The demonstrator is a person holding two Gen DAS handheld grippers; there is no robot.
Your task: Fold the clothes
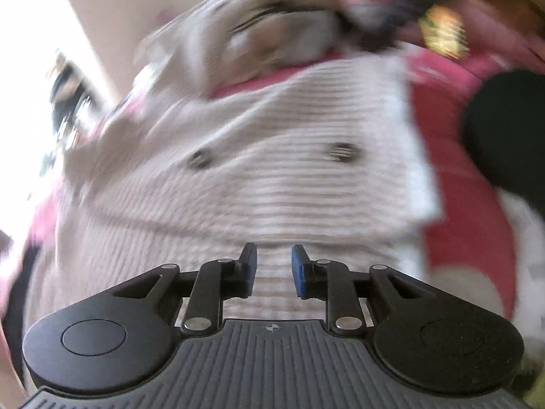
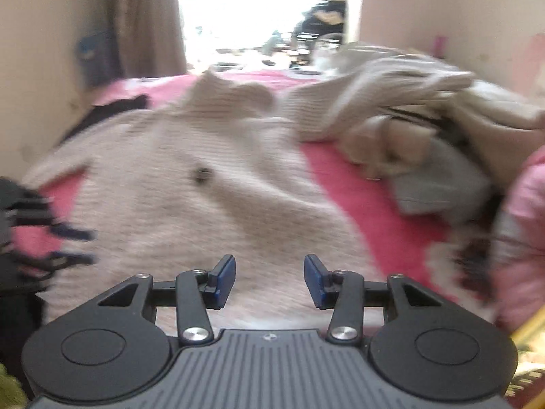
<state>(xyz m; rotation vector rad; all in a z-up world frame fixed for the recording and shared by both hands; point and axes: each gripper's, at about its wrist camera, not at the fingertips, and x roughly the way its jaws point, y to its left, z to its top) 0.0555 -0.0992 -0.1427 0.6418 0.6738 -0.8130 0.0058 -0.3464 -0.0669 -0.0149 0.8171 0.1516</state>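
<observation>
We see one cream ribbed cardigan (image 1: 272,170) with two dark buttons (image 1: 342,151) spread on a pink bed cover (image 1: 453,177), beside one heap of pale clothes (image 2: 425,119). Our left tool (image 1: 274,269) stands slightly parted and our right tool (image 2: 269,281) wider apart, both above the knit, nothing between their blue pads (image 2: 226,277).

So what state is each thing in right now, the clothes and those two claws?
Ribbed cream cardigan: spread on the pink bedcover, rumpled, one sleeve flung toward the pile, not yet folded.
Clothes pile: heaped, unfolded.
Grey garment: crumpled by the pile.
Left claw: jaws apart, nothing between them, over the cardigan.
Right claw: jaws apart, empty, over the cardigan.
</observation>
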